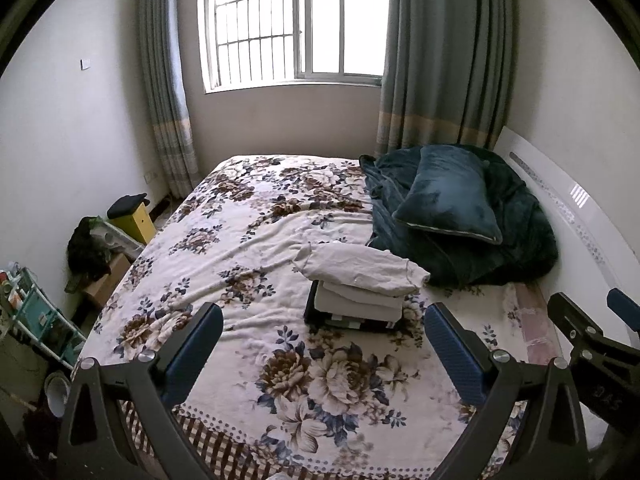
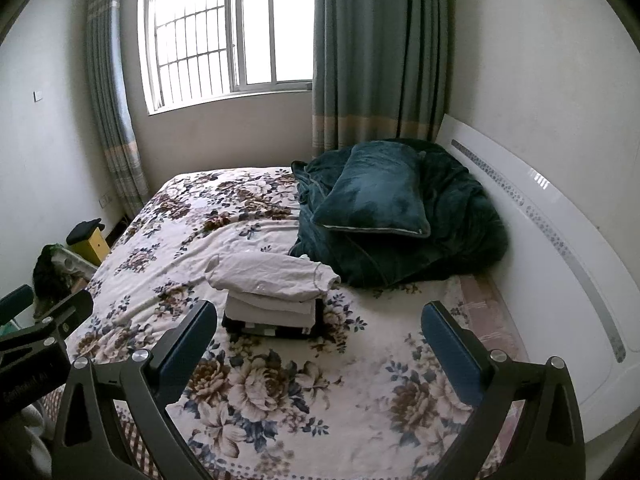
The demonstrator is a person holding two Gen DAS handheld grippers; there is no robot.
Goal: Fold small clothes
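Note:
A stack of folded clothes sits on the floral bedspread, with a cream garment on top and dark pieces at the bottom. It also shows in the right wrist view. My left gripper is open and empty, held above the near part of the bed, short of the stack. My right gripper is open and empty too, just right of the stack and nearer to me. The right gripper's side shows at the right edge of the left wrist view.
A dark green pillow lies on a bunched green blanket by the white headboard. Left of the bed stand a yellow box, cardboard boxes and a teal rack. A curtained window is behind.

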